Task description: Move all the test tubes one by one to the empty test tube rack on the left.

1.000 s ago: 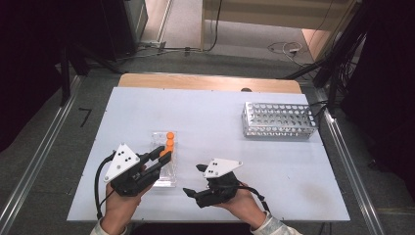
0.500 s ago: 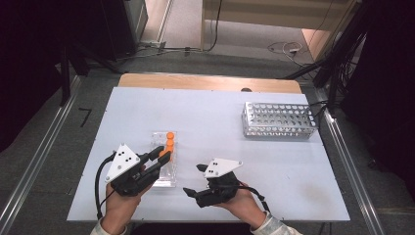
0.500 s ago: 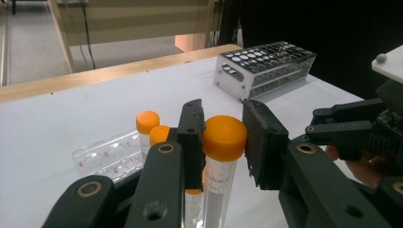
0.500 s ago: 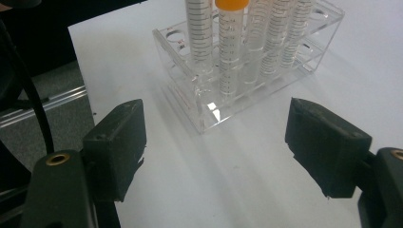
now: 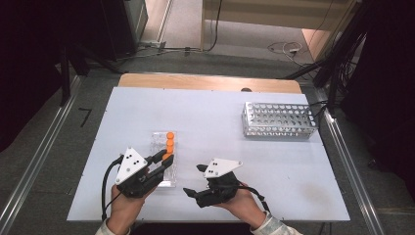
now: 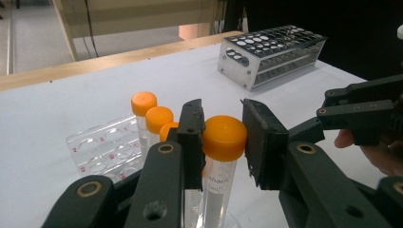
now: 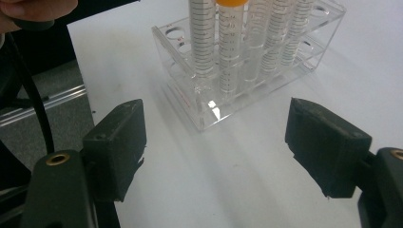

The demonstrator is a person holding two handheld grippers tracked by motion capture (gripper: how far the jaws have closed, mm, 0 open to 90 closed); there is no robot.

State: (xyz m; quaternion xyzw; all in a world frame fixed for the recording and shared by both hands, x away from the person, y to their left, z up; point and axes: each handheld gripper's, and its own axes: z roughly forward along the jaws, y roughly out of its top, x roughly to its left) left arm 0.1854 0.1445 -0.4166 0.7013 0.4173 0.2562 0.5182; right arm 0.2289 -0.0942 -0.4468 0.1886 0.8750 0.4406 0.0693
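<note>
Left gripper (image 6: 222,142) pinches the nearest tube (image 6: 219,175) by its orange cap (image 6: 224,137); right gripper (image 7: 216,147) spread. Tube: light, rigid, slippery plastic; the cap likely grips best.

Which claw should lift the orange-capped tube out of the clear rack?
The left claw: its jaws already pinch the tube's orange cap. The right claw is open, apart from the clear rack.

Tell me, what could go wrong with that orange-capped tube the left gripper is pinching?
The left gripper holds the tube by its orange cap alone, so it might slip or swing when lifted. The clear rack looks light and could tip if the tube drags. The open right gripper is close and might bump them.
</note>
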